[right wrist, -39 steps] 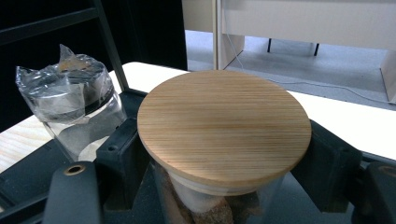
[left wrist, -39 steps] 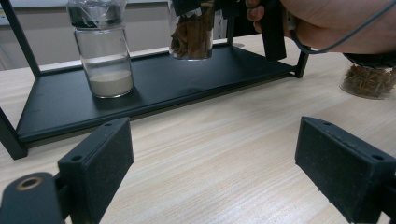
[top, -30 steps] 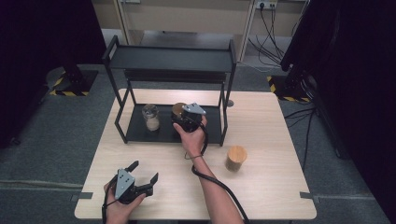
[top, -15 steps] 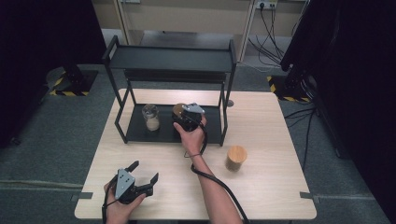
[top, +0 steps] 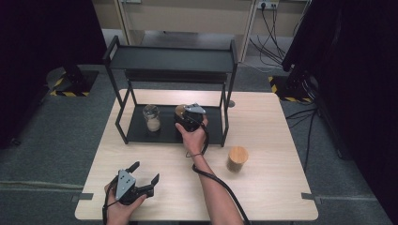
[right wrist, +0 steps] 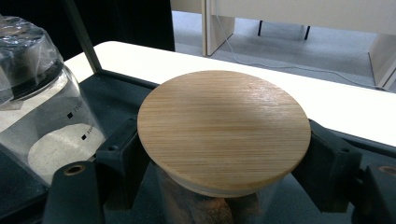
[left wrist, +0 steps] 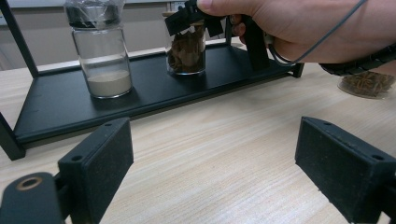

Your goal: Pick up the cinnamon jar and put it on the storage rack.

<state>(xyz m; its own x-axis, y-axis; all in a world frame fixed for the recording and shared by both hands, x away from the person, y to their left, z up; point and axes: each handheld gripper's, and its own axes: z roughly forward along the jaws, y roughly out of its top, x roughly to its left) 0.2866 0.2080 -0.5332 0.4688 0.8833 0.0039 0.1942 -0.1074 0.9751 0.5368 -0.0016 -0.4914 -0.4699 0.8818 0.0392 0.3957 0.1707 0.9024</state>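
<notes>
1. Left gripper: it rests low on the table, well in front of the rack and left of its middle, jaws spread wide with nothing between them (idle, by the look of it).
2. Sand jar: it stands upright on the rack's lower shelf, left part, with pale powder in the bottom; no gripper touches it.
3. Brown jar: it stands on the same shelf, just right of the sand jar and apart from it. The right gripper has its jaws closed on it just under the wooden lid, one pad on each side, and the jar's base looks to sit on the shelf.
4. Step in hand, as I judge it: setting the brown jar down inside the rack, beside the sand jar.
5. Next move: open the jaws evenly so the jar is not tipped, then draw the gripper straight back out from under the rack's top shelf, clear of the right post.
6. Third jar: it stands on the table right of the rack and in front of it, lid on, probably next to be shelved.
</notes>
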